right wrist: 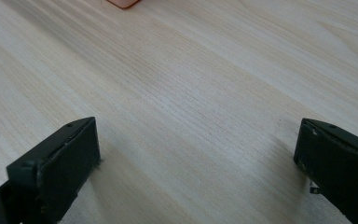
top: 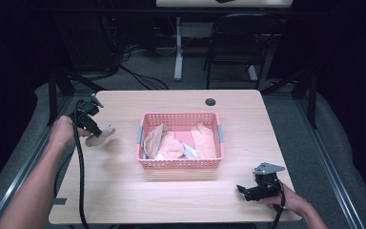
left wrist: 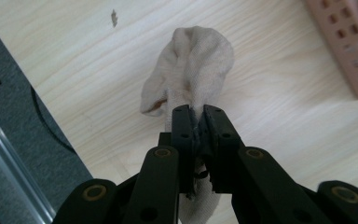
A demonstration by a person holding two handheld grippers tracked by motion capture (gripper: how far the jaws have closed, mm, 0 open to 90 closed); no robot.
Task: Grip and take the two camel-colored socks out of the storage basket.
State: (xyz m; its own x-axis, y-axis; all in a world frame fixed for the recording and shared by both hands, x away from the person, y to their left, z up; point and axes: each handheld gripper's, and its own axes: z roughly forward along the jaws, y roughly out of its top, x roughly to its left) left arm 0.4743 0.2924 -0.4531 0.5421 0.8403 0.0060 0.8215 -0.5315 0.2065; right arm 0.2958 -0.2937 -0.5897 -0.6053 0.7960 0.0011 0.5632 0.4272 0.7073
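A beige sock (top: 100,135) (left wrist: 191,74) hangs over the left part of the wooden table (top: 124,191), pinched by my left gripper (top: 95,130) (left wrist: 196,116), which is shut on it. A pink plastic basket (top: 181,164) stands in the middle of the table and holds several peach and white cloth pieces (top: 171,143). My right gripper (top: 243,190) (right wrist: 196,158) rests low at the front right of the table, jaws wide apart, with bare wood between them. A corner of the basket (right wrist: 123,3) shows at the top of the right gripper view.
A round dark grommet (top: 210,101) sits near the table's far edge. Behind the table stand a black chair (top: 238,43) and a white desk leg (top: 178,47) with cables on the floor. A metal frame rail (left wrist: 14,163) runs along the table's left side.
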